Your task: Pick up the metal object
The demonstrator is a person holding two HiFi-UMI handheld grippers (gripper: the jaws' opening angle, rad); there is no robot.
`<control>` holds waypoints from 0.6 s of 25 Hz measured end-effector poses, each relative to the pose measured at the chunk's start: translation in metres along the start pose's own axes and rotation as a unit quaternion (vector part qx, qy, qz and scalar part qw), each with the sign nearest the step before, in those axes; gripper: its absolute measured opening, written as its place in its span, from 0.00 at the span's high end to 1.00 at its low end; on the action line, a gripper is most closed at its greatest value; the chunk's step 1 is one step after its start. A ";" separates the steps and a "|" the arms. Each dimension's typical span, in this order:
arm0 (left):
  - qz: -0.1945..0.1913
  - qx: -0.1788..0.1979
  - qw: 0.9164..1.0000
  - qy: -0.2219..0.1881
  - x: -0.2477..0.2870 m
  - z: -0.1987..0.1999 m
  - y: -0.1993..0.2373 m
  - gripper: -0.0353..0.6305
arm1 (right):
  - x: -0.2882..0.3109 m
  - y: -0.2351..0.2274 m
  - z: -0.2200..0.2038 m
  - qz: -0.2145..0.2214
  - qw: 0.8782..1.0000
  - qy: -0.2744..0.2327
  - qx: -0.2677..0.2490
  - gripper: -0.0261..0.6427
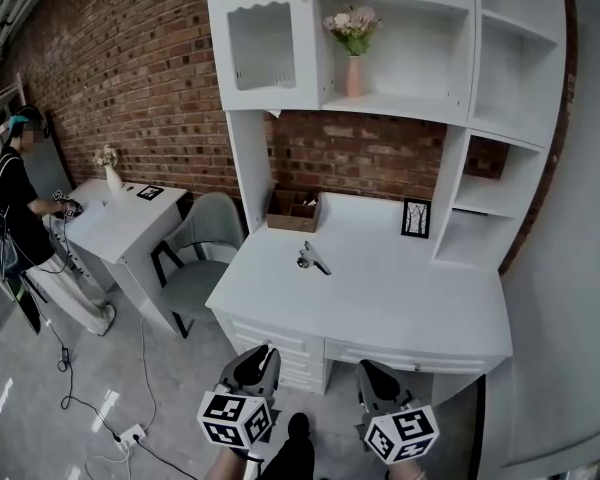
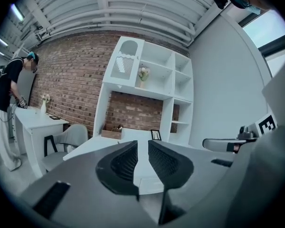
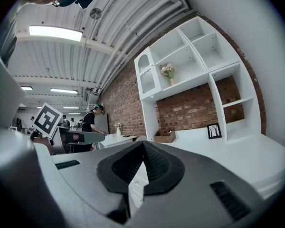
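Note:
A small shiny metal object (image 1: 313, 258) lies on the white desk (image 1: 400, 298), left of its middle and toward the back. Both grippers hang low in front of the desk, well short of the object. My left gripper (image 1: 264, 354) (image 2: 142, 145) points at the desk front; its ribbed pads stand a narrow gap apart with nothing between them. My right gripper (image 1: 371, 372) (image 3: 142, 144) sits beside it, its pads meeting at the tips and holding nothing. The metal object is too small to make out in either gripper view.
On the desk stand a brown box (image 1: 293, 211) and a small framed picture (image 1: 416, 218), under a white hutch holding a pink vase with flowers (image 1: 353, 43). A grey chair (image 1: 202, 243) and a second white table (image 1: 130, 218) with a person (image 1: 20, 198) are left. A cable lies on the floor (image 1: 130, 433).

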State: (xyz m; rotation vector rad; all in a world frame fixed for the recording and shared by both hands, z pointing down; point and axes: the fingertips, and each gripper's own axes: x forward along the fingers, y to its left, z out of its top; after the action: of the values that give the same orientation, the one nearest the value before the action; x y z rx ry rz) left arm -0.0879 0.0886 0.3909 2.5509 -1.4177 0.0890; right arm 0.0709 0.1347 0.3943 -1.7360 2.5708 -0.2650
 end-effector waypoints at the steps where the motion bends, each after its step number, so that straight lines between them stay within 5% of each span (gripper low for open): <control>1: -0.002 -0.001 1.000 0.001 0.009 0.000 0.004 0.86 | 0.007 -0.005 0.002 -0.003 1.000 -0.002 -0.001 0.95; 15: -0.032 -0.095 0.995 0.030 0.169 0.007 0.106 0.74 | 0.157 -0.065 0.017 -0.033 0.999 0.007 0.009 0.95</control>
State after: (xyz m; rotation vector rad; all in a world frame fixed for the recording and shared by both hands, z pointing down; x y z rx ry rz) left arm -0.0878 -0.1074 0.4285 2.4158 -1.2562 0.0204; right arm 0.0734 -0.0358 0.3992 -1.8227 2.5150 -0.3041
